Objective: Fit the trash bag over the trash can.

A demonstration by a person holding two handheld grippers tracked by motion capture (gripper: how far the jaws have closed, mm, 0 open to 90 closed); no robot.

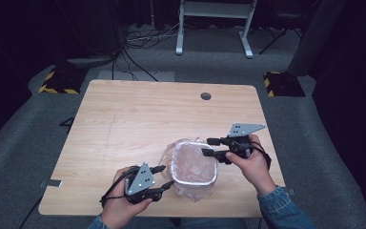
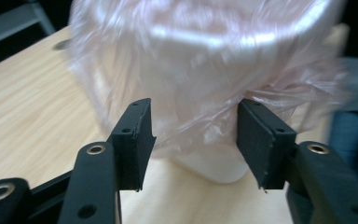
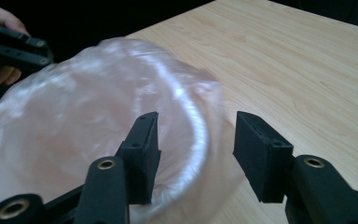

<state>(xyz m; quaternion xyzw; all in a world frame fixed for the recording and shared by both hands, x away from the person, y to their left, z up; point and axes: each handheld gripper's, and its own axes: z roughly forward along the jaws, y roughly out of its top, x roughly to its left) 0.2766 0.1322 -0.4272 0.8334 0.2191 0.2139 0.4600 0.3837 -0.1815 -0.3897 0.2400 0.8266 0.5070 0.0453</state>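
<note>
Light wooden worktop [image 1: 138, 119] carries a white bin lined with a thin pink plastic bag [image 1: 194, 167] near its front edge. Left gripper [image 1: 164, 176] is spread around loose bag film, pads not pressing; right gripper [image 1: 208, 146] is spread over the bin's rim.

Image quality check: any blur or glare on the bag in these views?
High view: sharp, dim room, bag rim glints. Left gripper view: bag motion-blurred with white glare streaks, jaws crisp. Right gripper view: bag smeared, rim glare; table grain sharp.

Nothing here carries writing I can read: no label, brand, number or sign on anything in sight from where I stand.
</note>
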